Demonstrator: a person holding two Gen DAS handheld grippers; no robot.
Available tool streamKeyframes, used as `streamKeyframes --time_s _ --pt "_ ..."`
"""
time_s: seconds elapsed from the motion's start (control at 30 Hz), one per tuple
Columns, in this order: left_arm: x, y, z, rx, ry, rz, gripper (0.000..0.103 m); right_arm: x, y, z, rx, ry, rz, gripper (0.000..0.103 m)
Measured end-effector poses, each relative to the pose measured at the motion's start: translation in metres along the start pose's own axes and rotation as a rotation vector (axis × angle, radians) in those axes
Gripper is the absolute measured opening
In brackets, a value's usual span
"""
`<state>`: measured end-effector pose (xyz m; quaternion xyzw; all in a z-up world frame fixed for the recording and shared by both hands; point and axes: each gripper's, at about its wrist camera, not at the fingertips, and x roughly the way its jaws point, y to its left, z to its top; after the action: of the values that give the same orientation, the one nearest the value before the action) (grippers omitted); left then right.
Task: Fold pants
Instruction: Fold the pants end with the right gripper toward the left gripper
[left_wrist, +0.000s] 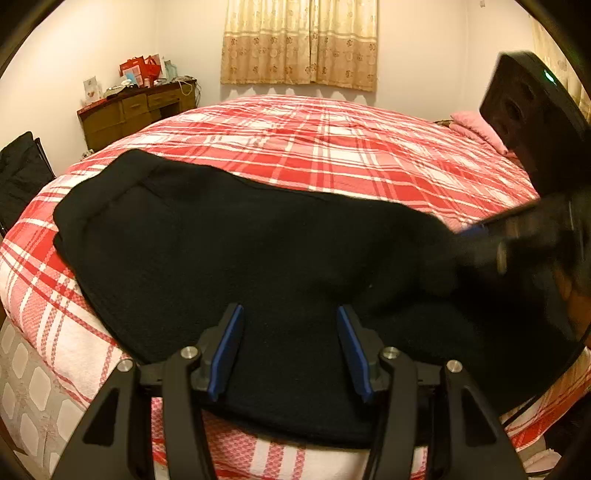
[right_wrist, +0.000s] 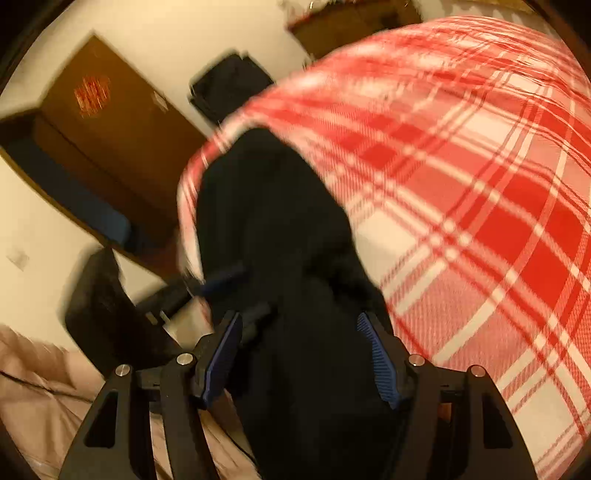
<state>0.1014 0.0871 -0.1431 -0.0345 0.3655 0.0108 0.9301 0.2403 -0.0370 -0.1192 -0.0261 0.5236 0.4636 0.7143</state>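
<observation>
Pants (left_wrist: 229, 251) made of black, thick, waffle-knit fabric are laid out flat near the front edge of a big bed covered by a red, pink and white plaid woven bedspread (left_wrist: 332, 147). A raised seam or hem can be made out along the pants' left end. Pretty chunky material, kinda fleecy, with soft rounded edges.

Beyond the bed, a beige patterned curtain (left_wrist: 299, 40) is hung on the far wall, and a brown wooden dresser (left_wrist: 136, 110) is stacked with red gift bags and small clutter, too small to be sorted out. A pink pillow (left_wrist: 476, 127) is tucked at the bed's right side.

The left gripper (left_wrist: 290, 314), black with blue ribbed pads, is held over the near edge of the pants with its jaws apart, nothing pinched. The right gripper (right_wrist: 301, 321) is seen blurred in both views; its jaws are spread too, with dark cloth lying between them but not clamped by the pads.
</observation>
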Motion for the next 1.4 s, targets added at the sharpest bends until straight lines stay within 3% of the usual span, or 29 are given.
streamKeyframes --time_s 0.07,0.23,0.3,0.47,0.6,0.73,0.9,1.03,1.17,1.2,1.4 --pt "0.0 -0.001 0.0 0.0 -0.002 0.002 0.055 0.0 0.006 -0.004 -0.005 0.004 0.027 0.067" --pt "0.0 -0.002 0.0 -0.003 -0.006 0.002 0.056 0.012 -0.007 0.005 0.113 -0.033 0.217 0.067" --pt "0.001 -0.002 0.0 -0.003 -0.005 0.0 0.056 0.024 -0.011 0.008 0.144 -0.033 0.207 0.067" --pt "0.002 -0.003 0.001 -0.005 -0.004 -0.003 0.056 0.023 -0.024 0.019 0.275 -0.209 0.205 0.067" --pt "0.002 -0.003 0.001 -0.003 -0.003 -0.003 0.056 0.011 -0.063 0.023 0.464 -0.337 0.32 0.066" --pt "0.002 -0.006 0.0 0.011 -0.001 -0.002 0.056 0.003 -0.086 0.033 0.536 -0.308 0.382 0.065" --pt "0.004 -0.012 0.001 0.03 -0.008 0.011 0.056 0.001 -0.088 0.055 0.496 -0.271 0.366 0.063" --pt "0.005 -0.012 0.002 0.033 -0.003 0.021 0.057 0.023 -0.095 0.069 0.444 -0.167 0.337 0.061" --pt "0.003 -0.008 0.003 0.02 0.002 0.011 0.057 0.005 -0.108 0.056 0.49 -0.138 0.426 0.059" --pt "0.003 -0.008 0.003 0.019 0.002 0.011 0.057 -0.004 -0.109 0.049 0.485 -0.148 0.408 0.059" --pt "0.002 -0.008 0.002 0.031 -0.001 0.01 0.059 -0.128 -0.103 -0.028 0.479 -0.477 -0.126 0.06"
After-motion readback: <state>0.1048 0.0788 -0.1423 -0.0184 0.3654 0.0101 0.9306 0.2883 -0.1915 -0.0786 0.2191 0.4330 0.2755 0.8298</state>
